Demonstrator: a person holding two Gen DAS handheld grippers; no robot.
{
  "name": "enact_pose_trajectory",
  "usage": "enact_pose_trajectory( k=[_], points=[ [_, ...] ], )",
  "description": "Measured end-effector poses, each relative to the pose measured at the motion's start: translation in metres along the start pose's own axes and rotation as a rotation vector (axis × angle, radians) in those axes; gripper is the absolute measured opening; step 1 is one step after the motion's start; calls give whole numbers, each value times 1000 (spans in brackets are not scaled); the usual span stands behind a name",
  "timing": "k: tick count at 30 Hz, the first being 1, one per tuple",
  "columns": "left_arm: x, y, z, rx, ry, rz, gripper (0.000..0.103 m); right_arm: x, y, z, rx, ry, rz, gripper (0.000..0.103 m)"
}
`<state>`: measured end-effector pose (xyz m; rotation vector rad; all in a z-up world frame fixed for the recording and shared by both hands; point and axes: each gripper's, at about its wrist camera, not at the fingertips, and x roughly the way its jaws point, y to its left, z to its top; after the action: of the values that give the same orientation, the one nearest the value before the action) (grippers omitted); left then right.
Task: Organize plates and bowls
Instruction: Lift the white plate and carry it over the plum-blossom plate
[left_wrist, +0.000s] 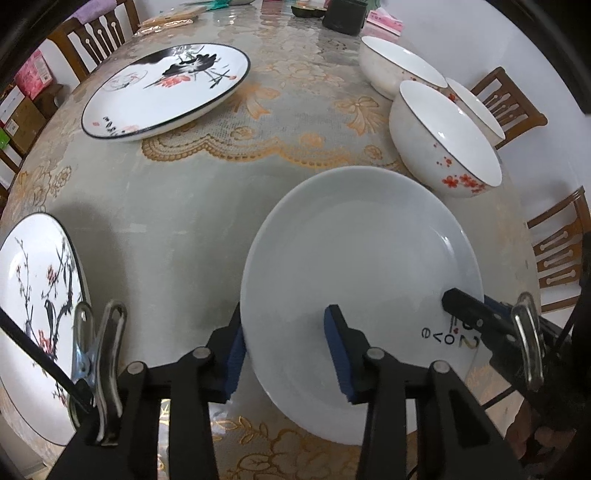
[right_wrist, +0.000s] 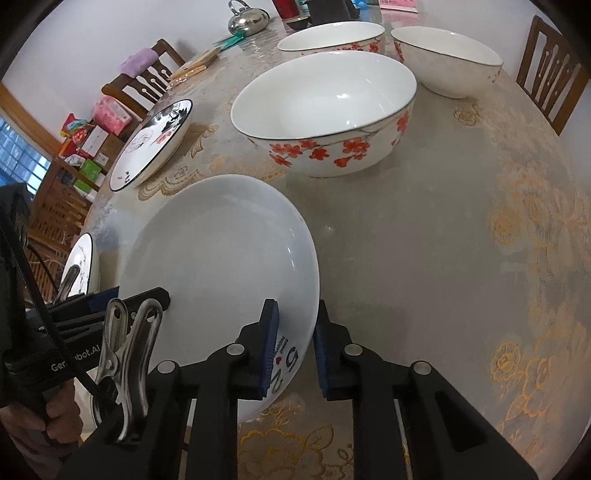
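Lettering "love" marks the glossy round white plate (left_wrist: 354, 280); our left gripper (left_wrist: 288, 354) and right gripper (right_wrist: 295, 350) straddle its rim, jaws partly open.

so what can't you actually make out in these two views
- Print on the white plate: right wrist view, right gripper finger covers part; left wrist view too.
- Branch-painted plate: left wrist view, cut off by the frame edge and a metal clip.
- Third bowl: left wrist view, mostly behind the nearest bowl.
- Whether either gripper, including the left gripper, presses the rim.
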<state>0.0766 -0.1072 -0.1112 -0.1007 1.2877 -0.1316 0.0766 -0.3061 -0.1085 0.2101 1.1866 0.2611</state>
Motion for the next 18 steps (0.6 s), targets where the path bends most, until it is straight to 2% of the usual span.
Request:
enact_pose_trajectory(
  k=[18],
  points=[
    [-34,10,-24,-20,-48,-3,40,-19,21,-14,-28,-53,34,19]
  ],
)
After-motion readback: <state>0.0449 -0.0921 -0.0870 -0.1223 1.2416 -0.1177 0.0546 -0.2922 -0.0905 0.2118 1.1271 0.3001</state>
